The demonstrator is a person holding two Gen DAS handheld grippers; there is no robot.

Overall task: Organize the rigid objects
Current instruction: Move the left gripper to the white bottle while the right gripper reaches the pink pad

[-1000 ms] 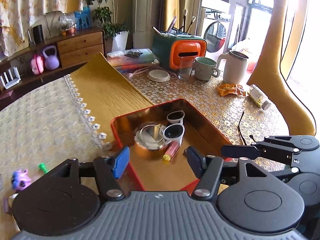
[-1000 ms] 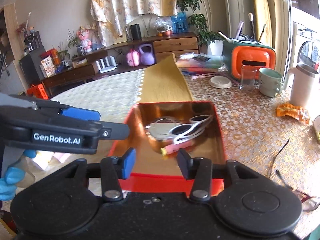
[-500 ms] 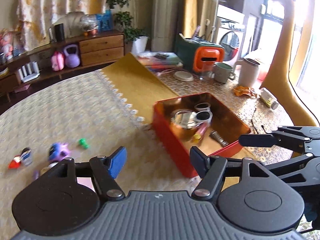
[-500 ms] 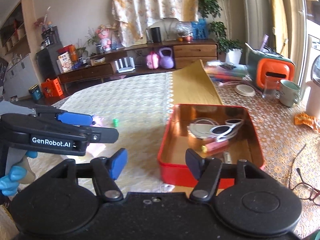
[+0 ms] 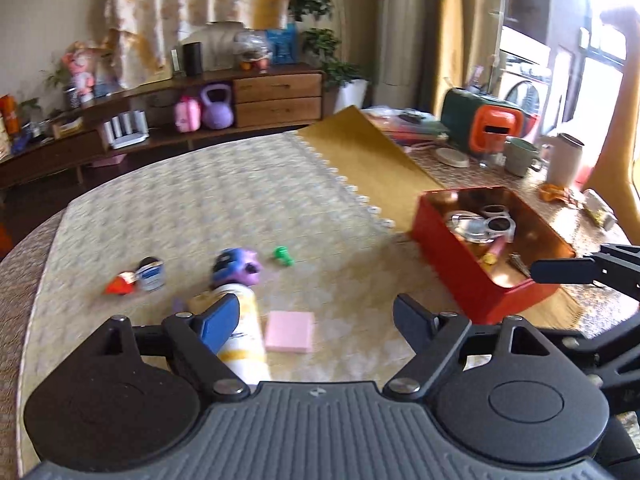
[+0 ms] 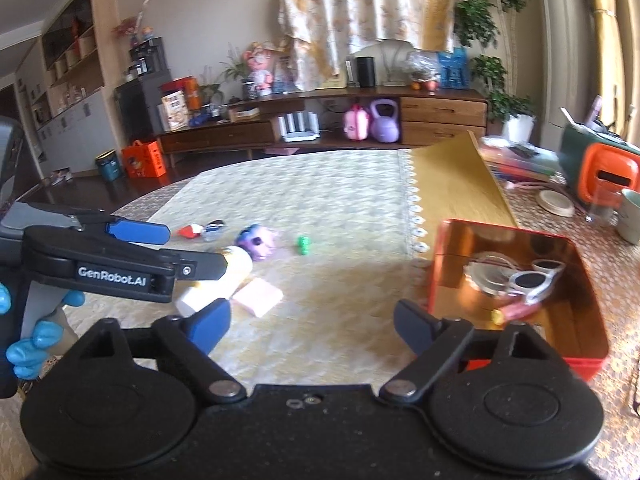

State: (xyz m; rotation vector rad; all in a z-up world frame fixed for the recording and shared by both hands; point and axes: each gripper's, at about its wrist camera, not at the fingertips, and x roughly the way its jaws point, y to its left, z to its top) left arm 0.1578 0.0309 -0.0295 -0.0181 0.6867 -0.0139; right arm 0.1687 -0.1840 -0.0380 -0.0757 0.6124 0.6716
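A red tin box [image 5: 452,256] [image 6: 436,280] on the table's right holds white sunglasses [image 6: 532,280], a round lid and a pink tube. Loose on the cream tablecloth lie a white bottle [image 5: 246,344] [image 6: 218,282], a pink block [image 5: 290,332] [image 6: 258,298], a purple-blue toy [image 5: 236,268] [image 6: 256,240], a small green piece [image 5: 283,255] [image 6: 303,245] and a red-white item [image 5: 134,278] [image 6: 200,231]. My left gripper [image 5: 316,320] is open and empty above the bottle and pink block. My right gripper [image 6: 312,322] is open and empty, left of the box.
A folded-up yellow mat [image 5: 372,160] lies behind the box. At the far right stand an orange-green container [image 5: 484,128], a mug [image 5: 522,156] and a white jug [image 5: 564,160]. Glasses [image 6: 636,384] lie by the right edge. A sideboard [image 6: 320,132] runs along the wall.
Both grippers have swung left, away from the red box toward the loose objects on the tablecloth. Both stay open and empty.
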